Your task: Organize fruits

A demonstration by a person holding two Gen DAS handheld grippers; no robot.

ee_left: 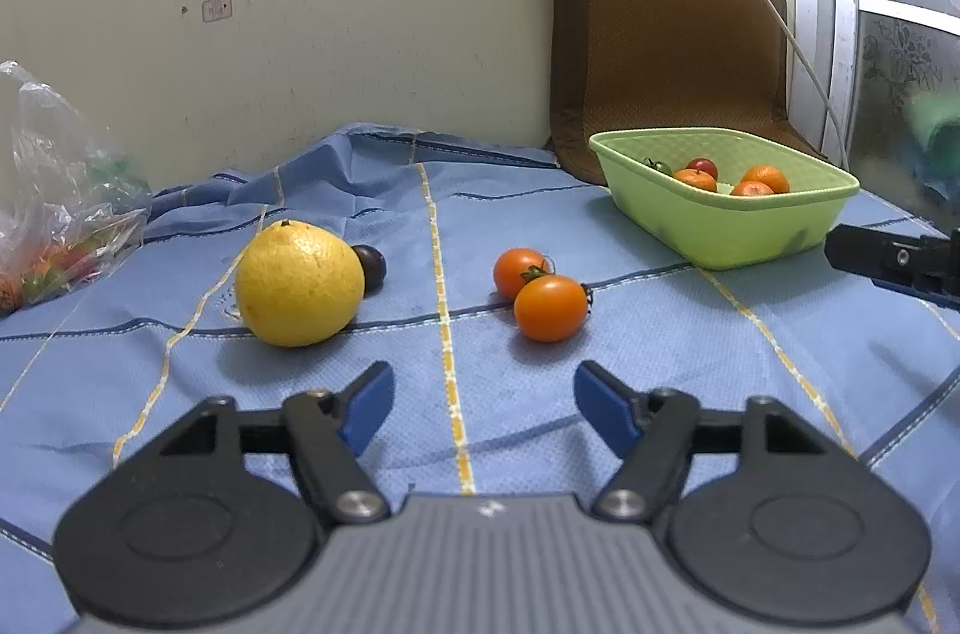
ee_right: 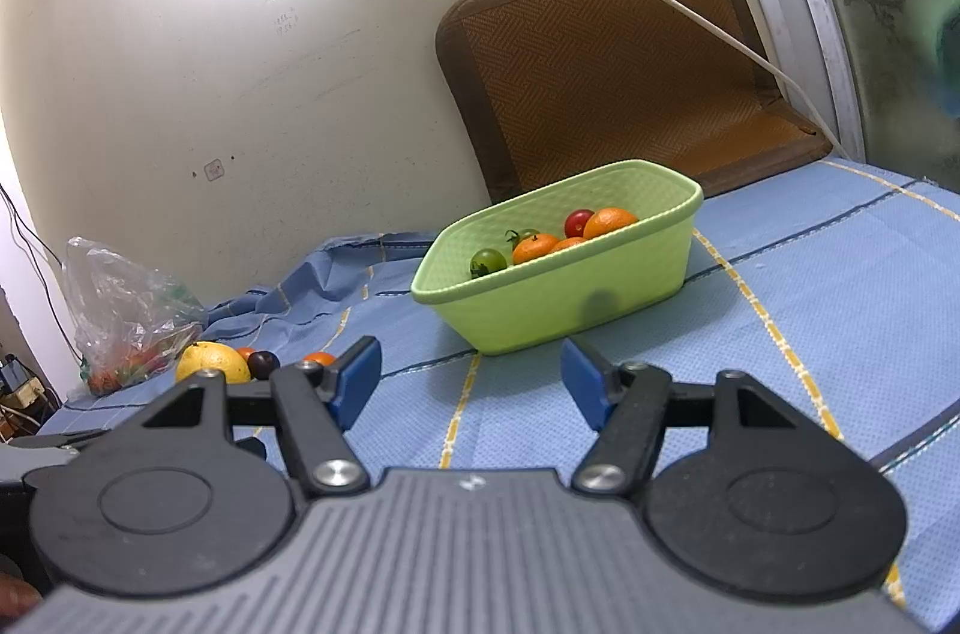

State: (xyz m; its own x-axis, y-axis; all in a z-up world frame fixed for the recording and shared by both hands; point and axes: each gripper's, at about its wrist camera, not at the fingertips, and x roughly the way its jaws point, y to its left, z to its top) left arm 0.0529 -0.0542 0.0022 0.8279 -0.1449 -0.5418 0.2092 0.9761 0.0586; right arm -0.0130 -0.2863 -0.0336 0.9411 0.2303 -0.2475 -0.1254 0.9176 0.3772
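The left gripper [ee_left: 483, 403] hovers low over the blue checked cloth [ee_left: 690, 364] with its blue-tipped fingers [ee_left: 369, 409] apart and empty, and the right gripper [ee_right: 471, 382] likewise holds its fingers spread on nothing, facing the light green plastic basket [ee_right: 570, 298]. That basket holds several small oranges [ee_right: 609, 221], a red cherry tomato [ee_right: 578, 221] and green tomatoes [ee_right: 487, 260]. Left of the basket on the cloth lie two orange tomatoes [ee_left: 549, 307] touching each other, farther left a large yellow citrus fruit [ee_left: 298, 284] with a dark purple round fruit [ee_left: 370, 266] right behind it, and beyond these a clear plastic bag of produce [ee_left: 60, 202].
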